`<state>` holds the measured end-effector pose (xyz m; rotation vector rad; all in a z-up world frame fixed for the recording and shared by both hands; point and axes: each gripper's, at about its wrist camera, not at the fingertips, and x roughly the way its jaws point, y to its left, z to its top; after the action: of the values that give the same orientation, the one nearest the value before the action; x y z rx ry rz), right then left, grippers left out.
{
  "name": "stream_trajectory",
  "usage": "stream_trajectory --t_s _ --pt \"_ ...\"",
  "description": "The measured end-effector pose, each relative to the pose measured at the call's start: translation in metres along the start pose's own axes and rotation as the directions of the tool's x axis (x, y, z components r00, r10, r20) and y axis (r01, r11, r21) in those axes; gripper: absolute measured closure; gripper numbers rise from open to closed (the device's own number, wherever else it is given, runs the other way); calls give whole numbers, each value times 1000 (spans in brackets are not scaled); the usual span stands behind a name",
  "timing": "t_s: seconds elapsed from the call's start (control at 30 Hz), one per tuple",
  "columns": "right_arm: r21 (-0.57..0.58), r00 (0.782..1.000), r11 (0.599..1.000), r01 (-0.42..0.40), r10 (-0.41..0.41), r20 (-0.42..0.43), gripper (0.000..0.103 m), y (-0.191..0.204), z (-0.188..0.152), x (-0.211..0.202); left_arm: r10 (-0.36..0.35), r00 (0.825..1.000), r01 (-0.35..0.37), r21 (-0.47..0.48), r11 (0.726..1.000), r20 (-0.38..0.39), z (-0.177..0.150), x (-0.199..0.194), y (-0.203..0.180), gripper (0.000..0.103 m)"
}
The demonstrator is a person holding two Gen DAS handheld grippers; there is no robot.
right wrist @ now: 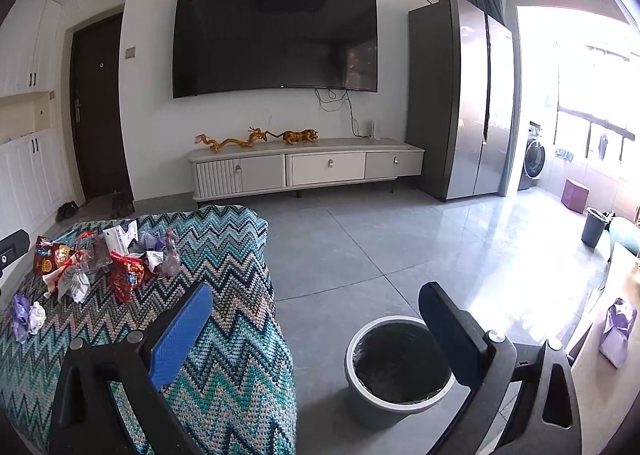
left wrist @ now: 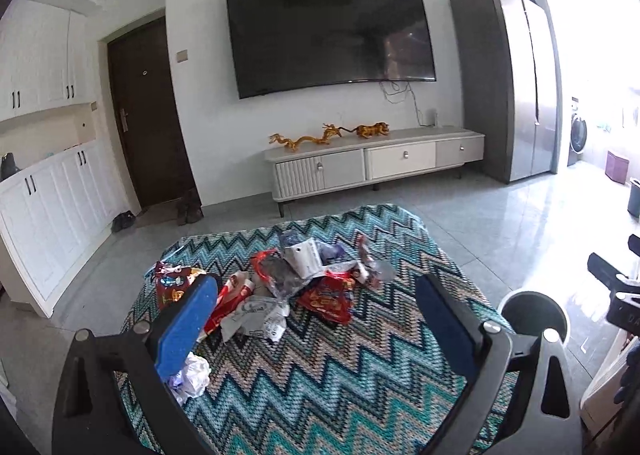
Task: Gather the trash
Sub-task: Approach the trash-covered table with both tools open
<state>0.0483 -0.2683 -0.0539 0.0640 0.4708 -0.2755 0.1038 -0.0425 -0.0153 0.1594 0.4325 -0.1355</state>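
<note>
Left gripper: blue-padded fingers spread wide, holding nothing, above the zigzag-patterned teal woven cloth.
Right gripper: fingers spread apart, holding nothing, over the cloth's right edge and the floor.
Trash: heap of red, white and silver crumpled snack wrappers on the far middle of the cloth; crumpled white-and-purple wad at near left.
Bin: round grey lined plastic waste bin on the floor, just right of the cloth.

Crumpled wrappers piled on zigzag cloth; bin beside, upright.
</note>
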Motion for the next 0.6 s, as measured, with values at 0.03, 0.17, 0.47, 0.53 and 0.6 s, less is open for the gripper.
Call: stream_trajectory --t_s 0.03,0.17,0.47,0.53,0.6 --pt "-2 1000 1000 -4 4 -2 0 0 1 2 4 1000 -4 -8 1000 -4 0 2 5 3" --pt "-1 998 998 -55 55 -25 0 6 6 12 19 1000 -20 -30 999 -21 -2 12 22 3" --pt "-25 982 984 -176 174 -68 0 37 11 34 50 997 -53 -56 997 -57 -10 33 54 3" --pt "-38 981 982 -183 180 -75 0 45 12 39 56 996 -61 -73 995 -67 -12 39 64 3" --pt "-53 979 980 -191 186 -84 0 51 13 44 62 995 -68 -83 994 -74 -14 44 71 3"
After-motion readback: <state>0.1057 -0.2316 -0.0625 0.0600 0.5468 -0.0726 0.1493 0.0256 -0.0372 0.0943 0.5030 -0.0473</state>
